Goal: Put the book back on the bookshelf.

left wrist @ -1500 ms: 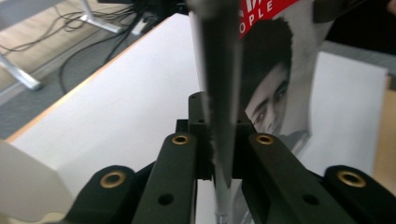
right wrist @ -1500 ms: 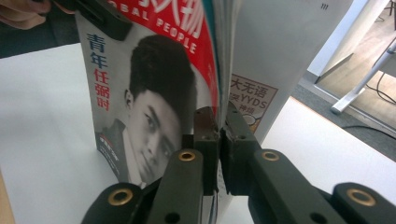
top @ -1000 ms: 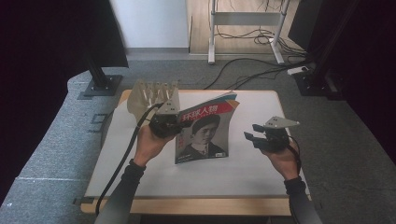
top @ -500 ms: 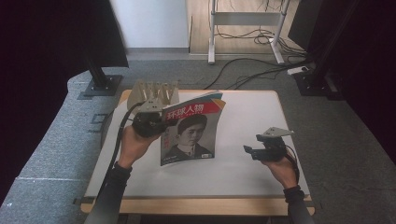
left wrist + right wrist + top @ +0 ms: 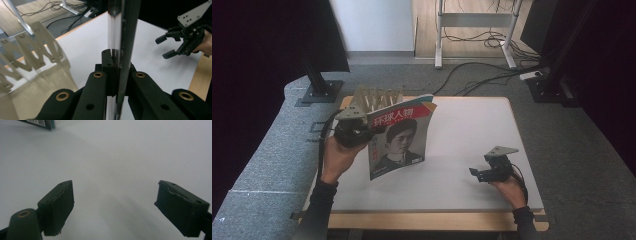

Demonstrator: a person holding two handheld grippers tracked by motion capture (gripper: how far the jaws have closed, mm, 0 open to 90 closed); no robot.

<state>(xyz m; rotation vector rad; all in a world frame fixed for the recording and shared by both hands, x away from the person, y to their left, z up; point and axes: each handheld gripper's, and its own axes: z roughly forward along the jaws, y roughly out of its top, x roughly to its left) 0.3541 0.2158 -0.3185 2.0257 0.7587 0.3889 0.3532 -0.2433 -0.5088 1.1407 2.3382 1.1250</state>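
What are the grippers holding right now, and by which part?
The left gripper is shut on the magazine, clamping its left edge and holding it upright. The right gripper holds nothing; its jaws have just been opening over the table.

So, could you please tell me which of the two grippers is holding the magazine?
The left gripper, shut on the magazine and holding it upright by its edge; the right gripper is open and empty over the table.
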